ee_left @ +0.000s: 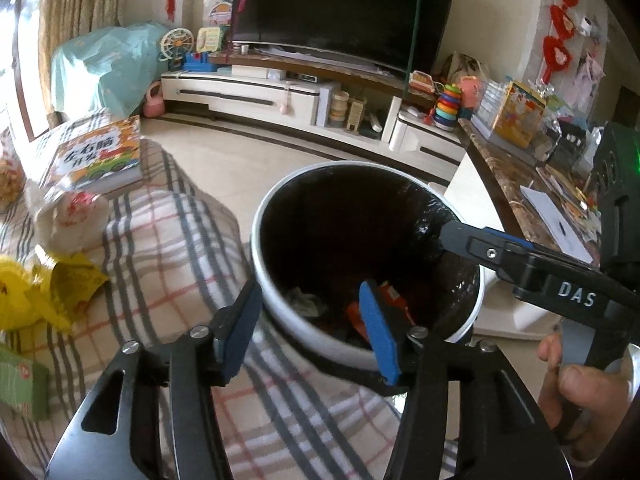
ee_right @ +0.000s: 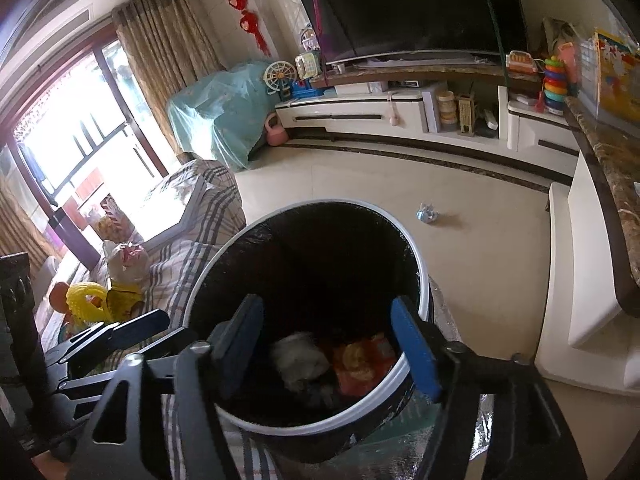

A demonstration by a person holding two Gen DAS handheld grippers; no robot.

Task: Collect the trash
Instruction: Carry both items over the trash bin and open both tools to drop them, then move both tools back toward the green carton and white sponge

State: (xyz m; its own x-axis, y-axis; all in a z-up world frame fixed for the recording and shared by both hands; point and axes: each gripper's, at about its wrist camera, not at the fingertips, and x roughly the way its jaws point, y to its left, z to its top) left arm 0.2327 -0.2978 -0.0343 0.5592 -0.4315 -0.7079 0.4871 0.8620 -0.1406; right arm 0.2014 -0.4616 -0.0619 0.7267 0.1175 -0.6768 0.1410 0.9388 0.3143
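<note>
Nearest, in the left wrist view: left gripper (ee_left: 316, 332) spread wide, nothing between its blue pads, hanging at the near rim of the trash bin (ee_left: 280, 312). One finger sits outside the rim over the plaid sofa cover (ee_left: 168, 248), the other over the bin's mouth.

Right wrist view: right gripper (ee_right: 328, 340) also spread and empty, poised directly over the bin opening. From the left camera its fingers reach in from the right across the far rim, a bare hand (ee_left: 576, 384) gripping its handle.

Inside the black-lined bin: a crumpled white paper wad (ee_right: 300, 358) and orange snack wrappers (ee_right: 362, 360) at the bottom. Judged from this, several pieces are already collected, and neither gripper carries anything now.

Just left of the bin, on the sofa: yellow wrappers (ee_left: 48, 292), a white plastic bag (ee_left: 72, 216), a green box (ee_left: 20, 384) at the frame edge. A children's book (ee_left: 100, 156) lies farther back; likely not trash.

Farther out, on the tile floor (ee_right: 360, 184): a small crumpled bluish wrapper (ee_right: 427, 213), well apart from the bin.

Estimate: task partway. Floor wrapper and the yellow sofa litter remain to be picked up.

Background: TV (ee_left: 344, 4), white cabinet (ee_left: 248, 96), toys.
</note>
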